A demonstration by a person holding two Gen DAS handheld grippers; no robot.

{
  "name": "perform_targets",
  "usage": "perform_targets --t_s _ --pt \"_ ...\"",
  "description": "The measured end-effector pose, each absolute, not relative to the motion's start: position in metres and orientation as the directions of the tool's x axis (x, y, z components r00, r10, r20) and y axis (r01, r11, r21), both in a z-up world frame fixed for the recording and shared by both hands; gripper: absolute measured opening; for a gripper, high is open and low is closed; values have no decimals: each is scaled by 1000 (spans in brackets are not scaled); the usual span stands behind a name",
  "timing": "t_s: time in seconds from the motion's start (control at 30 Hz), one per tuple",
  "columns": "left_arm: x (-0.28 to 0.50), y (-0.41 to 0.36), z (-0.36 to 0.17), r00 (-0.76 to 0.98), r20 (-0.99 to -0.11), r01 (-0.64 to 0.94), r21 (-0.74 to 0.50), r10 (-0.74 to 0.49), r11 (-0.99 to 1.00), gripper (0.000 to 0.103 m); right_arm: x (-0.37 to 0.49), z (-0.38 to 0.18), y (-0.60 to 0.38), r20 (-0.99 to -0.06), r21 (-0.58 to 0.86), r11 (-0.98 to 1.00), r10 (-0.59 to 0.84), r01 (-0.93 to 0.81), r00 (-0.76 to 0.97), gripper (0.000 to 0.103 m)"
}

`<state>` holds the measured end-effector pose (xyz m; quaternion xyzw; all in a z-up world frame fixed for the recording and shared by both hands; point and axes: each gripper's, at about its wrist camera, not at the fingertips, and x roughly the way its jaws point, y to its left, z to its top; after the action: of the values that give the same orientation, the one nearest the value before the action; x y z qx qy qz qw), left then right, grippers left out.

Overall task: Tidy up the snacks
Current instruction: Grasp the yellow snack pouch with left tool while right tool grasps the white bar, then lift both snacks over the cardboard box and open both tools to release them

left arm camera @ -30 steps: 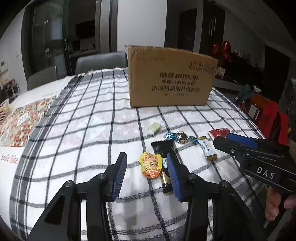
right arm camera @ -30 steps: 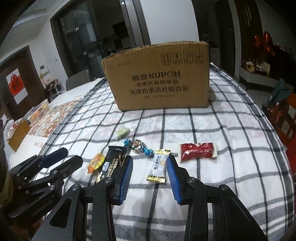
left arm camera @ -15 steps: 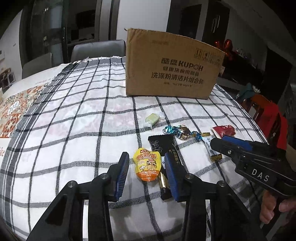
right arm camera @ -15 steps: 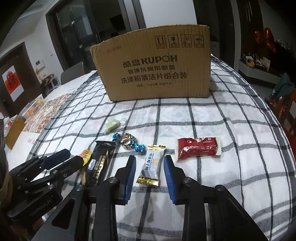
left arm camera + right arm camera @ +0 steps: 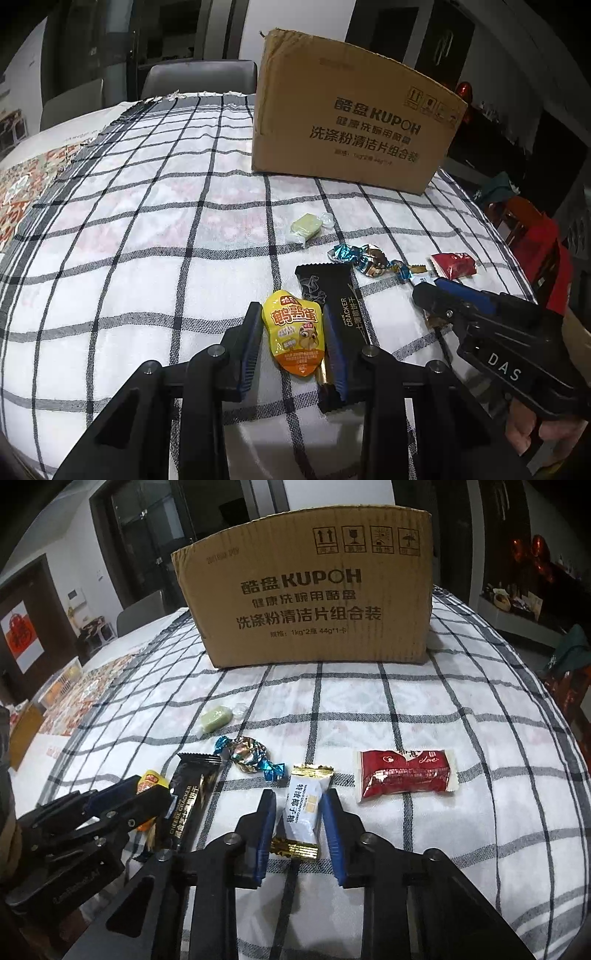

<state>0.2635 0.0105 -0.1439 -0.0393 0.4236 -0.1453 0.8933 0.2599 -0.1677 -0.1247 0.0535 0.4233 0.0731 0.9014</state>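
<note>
A yellow snack packet point(image 5: 293, 336) lies on the checked cloth between the pads of my left gripper point(image 5: 291, 310). Its jaws are closing and the pads touch the packet's edges. A black cracker bar point(image 5: 340, 295) lies right beside it, partly under the right finger. My right gripper point(image 5: 300, 794) is shut on a white candy packet with gold ends point(image 5: 303, 808), which rests on the cloth. Also on the cloth are a green candy point(image 5: 216, 718), a blue foil twist candy point(image 5: 249, 755) and a red packet point(image 5: 406, 773).
A tall cardboard box point(image 5: 314, 590) stands on the cloth behind the snacks. Each gripper shows at the edge of the other's view, close together. A grey chair point(image 5: 199, 77) is at the far side. A patterned mat point(image 5: 88, 698) lies to the left.
Both grippers have come down and forward toward the cloth. The left jaws narrowed onto the yellow packet. The right jaws closed from a wide gap onto the white candy packet.
</note>
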Motion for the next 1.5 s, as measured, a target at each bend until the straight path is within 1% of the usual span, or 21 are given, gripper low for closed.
perform_targets --t_s 0.17,0.37,0.53,0.8,1.13,1.5 --pt "263 11 -145 599 -744 226 -198 -296 954 32 261 -123 -169 -758 167 982 186 -90 624 22" --pt "259 12 -142 607 -742 223 -185 -285 957 31 254 -117 -167 -746 151 983 183 -104 641 21" --pt "253 14 -133 629 -725 231 -172 -282 957 20 249 -108 -167 -732 156 981 191 -112 654 21" --pt "244 13 -126 640 -704 246 -191 -308 950 17 242 -100 -166 -719 169 978 208 -124 663 21" --pt "234 8 -106 668 -672 270 -180 -318 946 16 235 -83 -168 -685 188 972 233 -141 690 21" --pt "220 4 -69 717 -619 283 -160 -320 946 15 223 -52 -171 -627 203 964 262 -171 733 21"
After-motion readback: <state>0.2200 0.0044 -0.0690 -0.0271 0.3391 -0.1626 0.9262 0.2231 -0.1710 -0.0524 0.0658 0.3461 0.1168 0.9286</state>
